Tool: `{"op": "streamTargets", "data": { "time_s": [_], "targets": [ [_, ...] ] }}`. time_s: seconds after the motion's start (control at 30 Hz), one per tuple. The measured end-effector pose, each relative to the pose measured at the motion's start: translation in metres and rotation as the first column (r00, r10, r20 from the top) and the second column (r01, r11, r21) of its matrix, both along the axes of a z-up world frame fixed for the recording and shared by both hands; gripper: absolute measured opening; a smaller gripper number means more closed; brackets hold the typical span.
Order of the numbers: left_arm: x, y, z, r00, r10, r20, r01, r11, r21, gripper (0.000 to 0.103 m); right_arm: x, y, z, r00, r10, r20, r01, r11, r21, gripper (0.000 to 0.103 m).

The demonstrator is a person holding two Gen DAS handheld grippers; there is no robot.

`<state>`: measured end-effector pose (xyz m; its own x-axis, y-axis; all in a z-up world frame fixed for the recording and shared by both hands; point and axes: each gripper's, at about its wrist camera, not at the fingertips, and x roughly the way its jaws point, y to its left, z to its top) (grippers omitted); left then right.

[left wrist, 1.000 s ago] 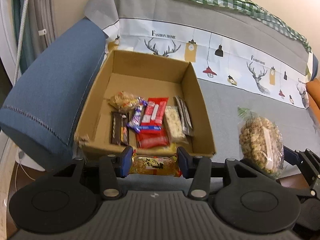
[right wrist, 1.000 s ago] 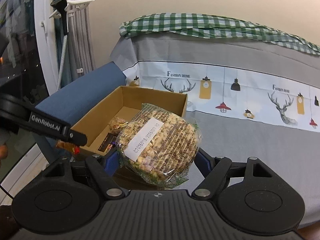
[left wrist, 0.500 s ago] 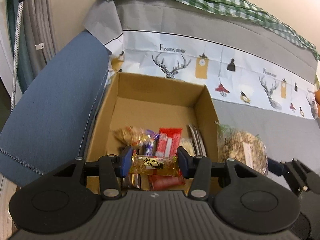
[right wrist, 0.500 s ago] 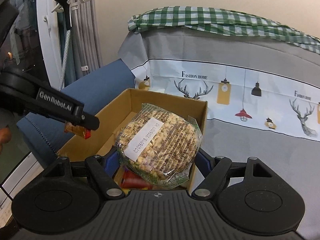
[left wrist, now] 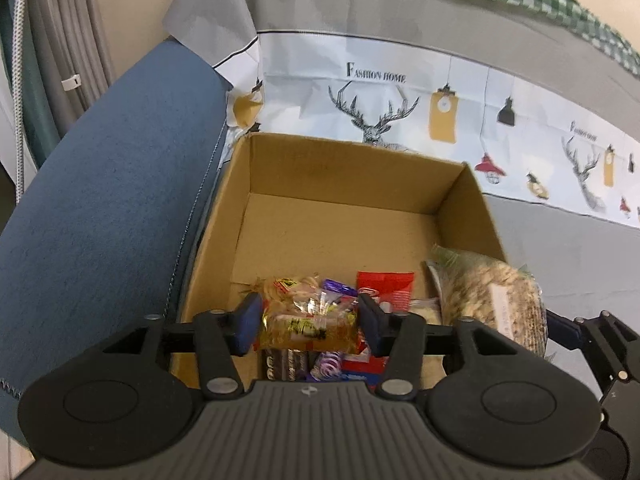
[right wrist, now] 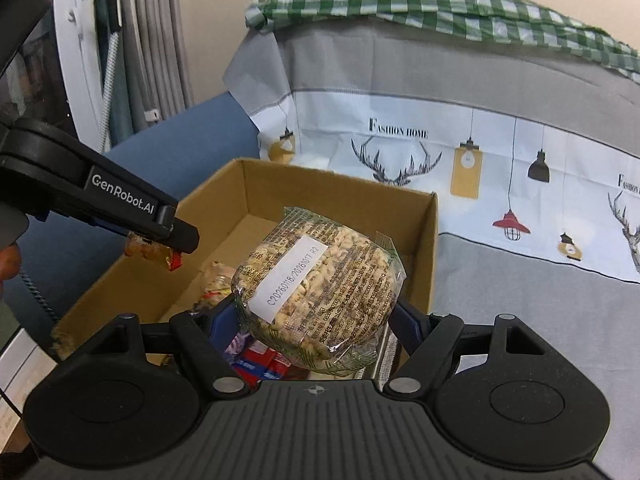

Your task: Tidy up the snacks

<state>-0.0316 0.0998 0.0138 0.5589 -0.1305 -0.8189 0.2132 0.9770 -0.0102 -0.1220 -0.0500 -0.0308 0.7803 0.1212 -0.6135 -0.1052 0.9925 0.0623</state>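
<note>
An open cardboard box (left wrist: 352, 148) stands on the sofa seat, with several snacks lying at its near end, among them a red pack (left wrist: 386, 286). My left gripper (left wrist: 310, 320) hangs over that near end. A gold-wrapped snack (left wrist: 308, 330) spans its jaws, which are opening; the wrapper ends still touch both pads. The snack (right wrist: 150, 252) also shows under the left finger (right wrist: 180, 236) in the right wrist view. My right gripper (right wrist: 316, 320) is shut on a round puffed-grain cake in clear wrap (right wrist: 320, 284), held over the box's right side.
A blue sofa arm (left wrist: 100, 208) runs along the box's left. A printed grey cover (left wrist: 560, 248) spreads over the seat to the right and the backrest behind. A green checked cloth (right wrist: 440, 4) lies on top. Curtains (right wrist: 152, 40) hang at the far left.
Both grippers have moved forward and lower with their snacks, from before the box's front wall to over its near end. The left jaws stand slightly wider.
</note>
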Motion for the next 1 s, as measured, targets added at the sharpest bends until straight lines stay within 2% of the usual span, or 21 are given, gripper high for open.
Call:
{"op": "streamTargets", "data": {
  "time_s": [0.03,0.07,0.13,0.27,0.33,0.5,0.63,0.8,1.0],
  "targets": [
    [0.004,0.0,-0.003,1.0,0.004,-0.003,-0.004,1.0,0.016,0.095,0.006,0.0,-0.004,1.0,0.009,-0.016,-0.009,1.0,0.001,0.083],
    [0.006,-0.001,-0.003,1.0,0.011,-0.005,-0.011,0.999,0.035,0.102,0.01,0.0,-0.008,0.999,0.022,-0.031,-0.022,1.0,0.0,0.094],
    [0.003,0.0,-0.001,1.0,0.011,0.023,-0.012,0.998,0.056,0.103,0.015,-0.001,-0.01,0.999,0.019,-0.037,-0.021,0.999,-0.029,0.102],
    [-0.01,-0.001,0.001,1.0,-0.003,0.026,0.0,0.994,0.113,0.103,0.001,-0.003,-0.006,1.0,0.02,-0.012,-0.021,0.995,-0.095,0.102],
    [-0.022,0.002,0.003,1.0,0.007,0.027,-0.011,0.991,0.136,0.103,-0.014,-0.007,-0.001,1.0,0.002,-0.016,-0.003,0.997,-0.08,0.102],
    [-0.069,0.007,0.016,0.998,0.007,0.056,-0.014,0.993,0.115,0.103,-0.058,-0.009,0.009,0.996,-0.082,-0.033,0.082,0.997,0.004,0.102],
    [-0.111,0.008,0.022,0.997,0.034,0.063,-0.045,0.982,0.182,0.103,-0.097,-0.005,0.017,0.99,-0.136,-0.025,0.137,0.989,0.048,0.102],
    [-0.158,0.017,0.029,0.998,0.029,0.059,-0.037,0.989,0.143,0.103,-0.138,0.006,0.03,0.995,-0.092,0.026,0.091,0.995,0.028,0.102],
    [-0.197,0.034,0.038,0.991,0.121,0.057,-0.127,0.986,0.11,0.103,-0.183,0.016,0.045,0.992,-0.047,0.115,0.053,0.998,-0.044,0.102]
  ]
}}
